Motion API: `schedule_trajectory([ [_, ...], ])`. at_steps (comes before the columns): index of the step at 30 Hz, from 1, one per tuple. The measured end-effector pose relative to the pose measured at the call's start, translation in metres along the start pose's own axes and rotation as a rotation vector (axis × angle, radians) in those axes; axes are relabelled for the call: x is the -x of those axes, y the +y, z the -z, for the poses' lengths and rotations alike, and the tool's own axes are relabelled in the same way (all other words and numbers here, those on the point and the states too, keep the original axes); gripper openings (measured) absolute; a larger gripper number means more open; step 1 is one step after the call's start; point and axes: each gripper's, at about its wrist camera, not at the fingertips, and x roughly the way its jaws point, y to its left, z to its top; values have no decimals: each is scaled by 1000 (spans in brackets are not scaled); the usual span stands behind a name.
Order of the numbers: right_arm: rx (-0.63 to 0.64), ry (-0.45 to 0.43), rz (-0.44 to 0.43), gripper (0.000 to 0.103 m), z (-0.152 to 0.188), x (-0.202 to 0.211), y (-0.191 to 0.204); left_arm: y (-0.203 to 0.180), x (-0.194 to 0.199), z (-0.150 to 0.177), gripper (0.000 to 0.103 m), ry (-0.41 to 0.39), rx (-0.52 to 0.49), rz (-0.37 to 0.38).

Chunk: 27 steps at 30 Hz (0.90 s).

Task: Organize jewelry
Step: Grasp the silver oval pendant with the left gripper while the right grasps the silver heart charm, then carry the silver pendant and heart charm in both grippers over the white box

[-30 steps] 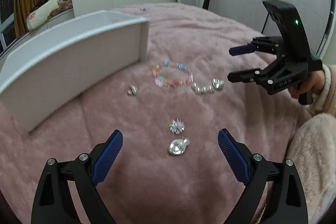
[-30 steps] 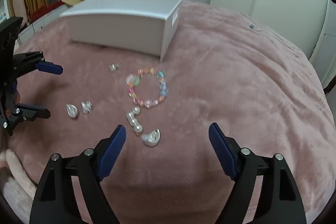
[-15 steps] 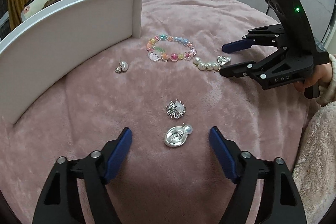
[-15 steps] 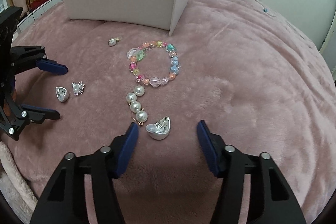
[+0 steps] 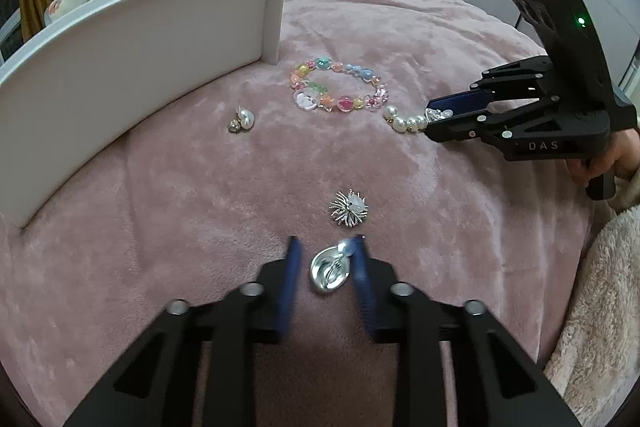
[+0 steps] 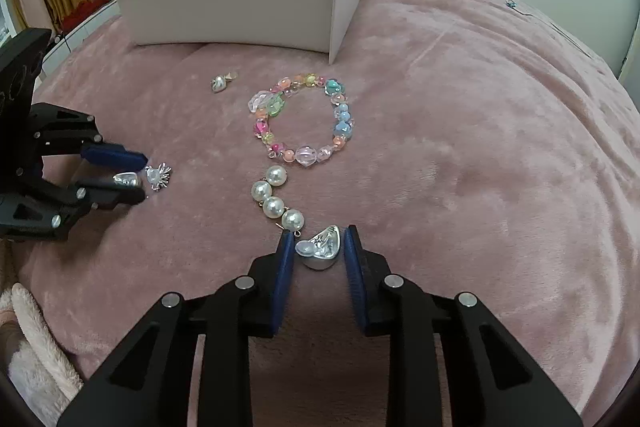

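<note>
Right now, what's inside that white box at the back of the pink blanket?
That cannot be seen. Both wrist views show only the white box's outer walls and rim, so its inside is hidden. All visible jewelry, like the beaded bracelet, lies outside it on the pink blanket.

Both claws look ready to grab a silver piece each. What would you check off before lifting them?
1. Silver earring sits between the left gripper pads: ok; jaws closing, left pad not visibly touching.
2. Silver heart charm between the right gripper pads: ok; jaws closing, firm squeeze: cannot tell.
3. Pearl strand clear of the right pads: not ok; the last pearl sits right at the left pad.
4. Starburst brooch outside the left jaws: ok.
5. White box nearby, path free: ok.
6. Inside of box: cannot tell.
</note>
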Motion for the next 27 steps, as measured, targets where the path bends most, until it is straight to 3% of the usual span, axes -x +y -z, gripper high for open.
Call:
schedule_trajectory([
  [13, 3, 0, 16, 20, 1, 5, 4, 2, 2, 2, 23, -2, 26, 17],
  [27, 6, -31, 57, 20, -7, 27, 2, 15, 19, 1, 23, -21, 38, -33],
])
